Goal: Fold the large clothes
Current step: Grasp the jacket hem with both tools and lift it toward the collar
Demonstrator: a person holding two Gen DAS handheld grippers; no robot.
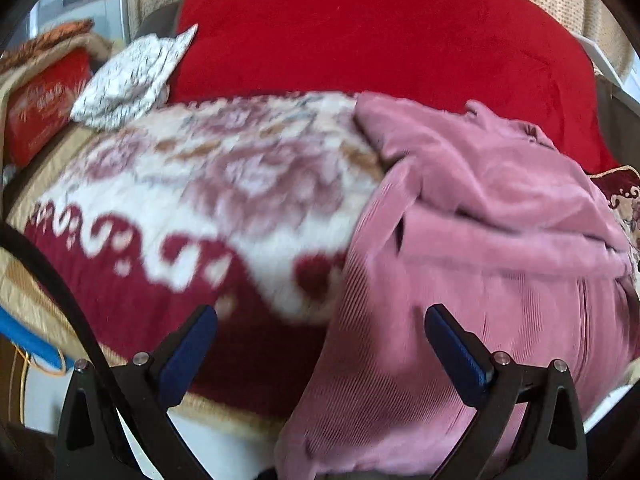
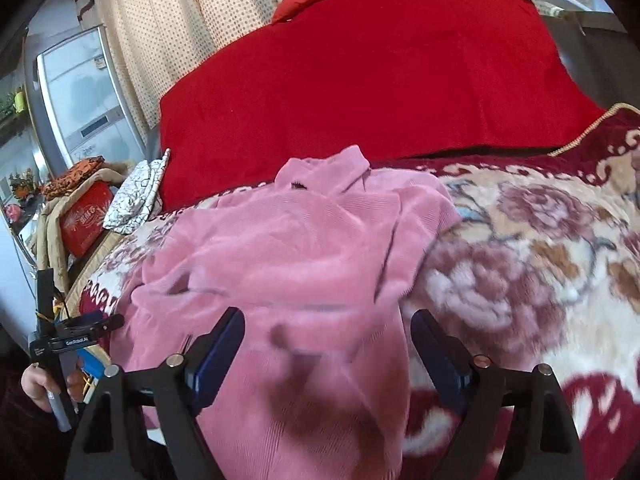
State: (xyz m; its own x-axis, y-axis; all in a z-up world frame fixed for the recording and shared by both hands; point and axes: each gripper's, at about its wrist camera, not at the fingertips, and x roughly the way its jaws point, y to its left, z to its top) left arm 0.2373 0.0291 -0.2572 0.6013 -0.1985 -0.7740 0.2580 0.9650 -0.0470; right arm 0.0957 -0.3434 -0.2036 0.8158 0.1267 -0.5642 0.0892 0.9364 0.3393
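A pink ribbed sweater point(image 1: 480, 240) lies rumpled on a floral red-and-cream blanket point(image 1: 192, 200), its collar toward the far side. In the left wrist view it fills the right half, and my left gripper point(image 1: 320, 328) is open above its left edge and the blanket, holding nothing. In the right wrist view the sweater point(image 2: 288, 256) lies in the middle, sleeves folded in. My right gripper point(image 2: 328, 332) is open over its lower hem, with nothing between the blue pads. The left gripper point(image 2: 86, 326) shows at the far left, held by a hand.
A big red cushion point(image 2: 360, 80) stands behind the sweater. A white patterned cloth point(image 1: 132, 76) and a red box point(image 1: 44, 116) sit at the back left. A grey fridge point(image 2: 80, 96) and dotted curtains point(image 2: 192, 20) lie beyond.
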